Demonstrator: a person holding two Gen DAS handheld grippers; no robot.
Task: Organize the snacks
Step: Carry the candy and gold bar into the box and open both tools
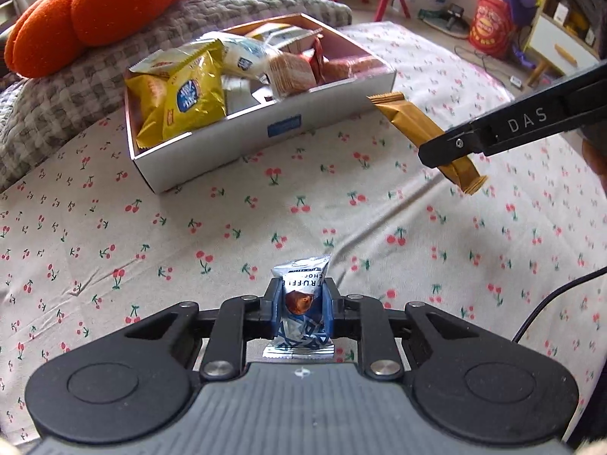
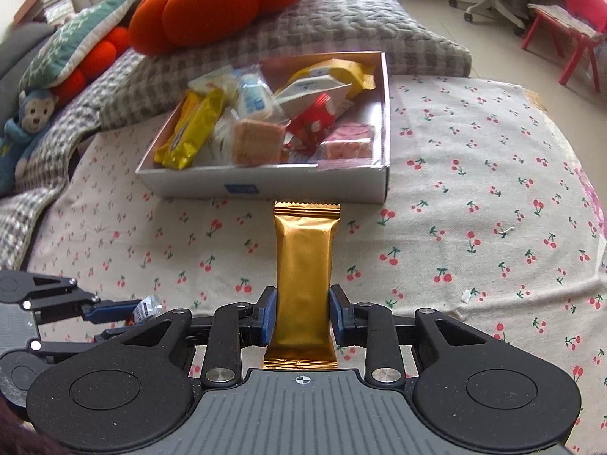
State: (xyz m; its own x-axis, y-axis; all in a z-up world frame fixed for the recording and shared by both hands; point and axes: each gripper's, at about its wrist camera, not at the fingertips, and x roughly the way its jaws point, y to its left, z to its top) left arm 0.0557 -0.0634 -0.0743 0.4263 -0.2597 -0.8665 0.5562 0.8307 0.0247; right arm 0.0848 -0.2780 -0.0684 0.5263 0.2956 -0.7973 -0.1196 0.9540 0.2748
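I am pinching a small truffle chocolate packet in my left gripper and a gold-wrapped bar in my right gripper, both pads pressing on the wrappers. Both items are hanging above the cherry-print bed sheet, short of the white box. The box is already holding most snacks; these two are awaiting placement.

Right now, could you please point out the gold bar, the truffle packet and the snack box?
gold bar [image 2: 303, 265], right wrist view, middle of wrapper.
truffle packet [image 1: 301, 295], left wrist view, printed front.
snack box [image 2: 265, 185], right wrist view, near wall.
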